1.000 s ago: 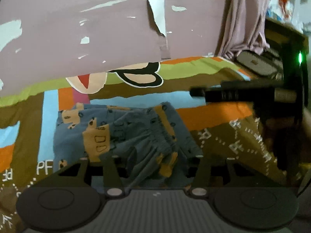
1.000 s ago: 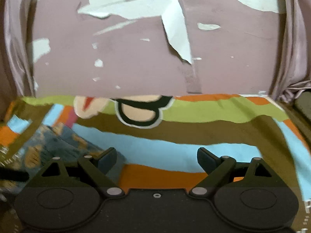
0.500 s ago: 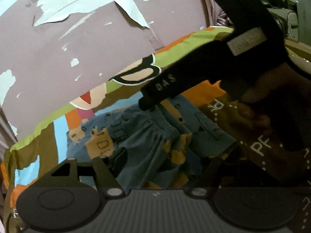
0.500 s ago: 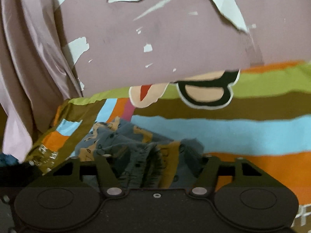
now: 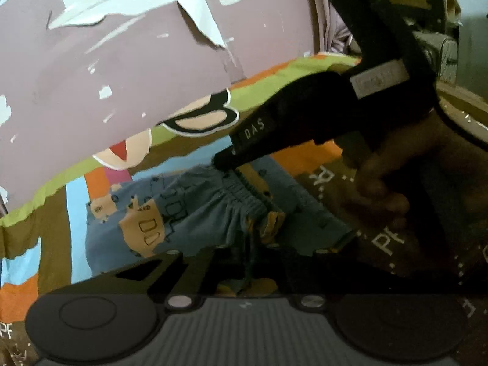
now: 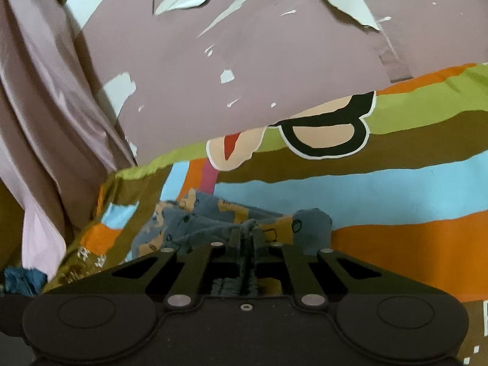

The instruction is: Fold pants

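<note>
The pants (image 5: 195, 213), blue with tan prints, lie bunched on the striped bedspread (image 5: 52, 222) near its wall-side edge, their gathered waistband running roughly left to right across the left wrist view. The left gripper (image 5: 244, 262) sits low at the nearer side of that waistband, fingers drawn together with a pinch of blue cloth between them. Further right, the right gripper (image 6: 248, 244) reaches in from the right-hand side of the bedspread and meets the waistband's far end; in its own view its jaws are closed on a ridge of the same fabric. Both holds thus sit on the waistband, so the coming move likely depends on drawing the two ends apart along that axis.
</note>
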The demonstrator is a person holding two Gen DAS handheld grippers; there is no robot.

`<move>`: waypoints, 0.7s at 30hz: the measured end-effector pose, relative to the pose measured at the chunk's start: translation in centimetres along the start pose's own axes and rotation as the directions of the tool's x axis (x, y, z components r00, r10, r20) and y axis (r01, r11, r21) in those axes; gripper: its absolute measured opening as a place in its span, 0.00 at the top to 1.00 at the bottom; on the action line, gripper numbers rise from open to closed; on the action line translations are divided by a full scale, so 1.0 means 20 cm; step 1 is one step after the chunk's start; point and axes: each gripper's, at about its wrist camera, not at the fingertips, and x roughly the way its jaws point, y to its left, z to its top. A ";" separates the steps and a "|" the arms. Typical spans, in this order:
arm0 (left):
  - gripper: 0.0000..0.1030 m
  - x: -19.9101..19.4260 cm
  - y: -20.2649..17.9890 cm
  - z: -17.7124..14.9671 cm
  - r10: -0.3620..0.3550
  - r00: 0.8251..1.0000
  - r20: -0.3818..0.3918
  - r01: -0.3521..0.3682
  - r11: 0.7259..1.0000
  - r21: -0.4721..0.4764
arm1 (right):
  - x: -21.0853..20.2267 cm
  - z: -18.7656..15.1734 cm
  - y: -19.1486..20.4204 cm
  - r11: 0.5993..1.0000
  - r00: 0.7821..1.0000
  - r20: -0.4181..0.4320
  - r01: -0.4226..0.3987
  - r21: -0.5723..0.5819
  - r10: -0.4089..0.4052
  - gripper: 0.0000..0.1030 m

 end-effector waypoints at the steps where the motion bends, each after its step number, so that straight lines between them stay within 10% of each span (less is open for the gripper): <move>1: 0.98 -0.01 0.00 0.00 0.004 1.000 0.005 -0.004 1.000 0.003 | 0.00 0.00 0.00 1.000 1.000 0.000 0.002 -0.001 -0.002 0.94; 7: 0.97 0.00 -0.02 -0.01 0.005 1.000 -0.017 -0.005 0.999 0.039 | 0.01 -0.01 0.00 0.999 0.999 -0.026 0.042 0.010 -0.042 0.63; 13: 0.61 0.00 -0.04 -0.01 0.025 1.000 0.010 -0.026 0.998 0.058 | 0.04 -0.02 -0.06 0.996 0.999 -0.038 0.015 0.089 -0.012 0.58; 18: 0.65 0.05 -0.05 -0.03 0.025 0.999 -0.044 -0.021 0.997 0.079 | 0.07 -0.03 -0.06 0.995 0.999 -0.053 0.007 0.100 -0.001 0.61; 21: 0.93 0.07 -0.06 -0.05 0.053 0.997 -0.064 -0.047 0.994 0.096 | 0.07 -0.04 -0.06 0.992 0.998 -0.055 -0.004 0.128 0.011 0.74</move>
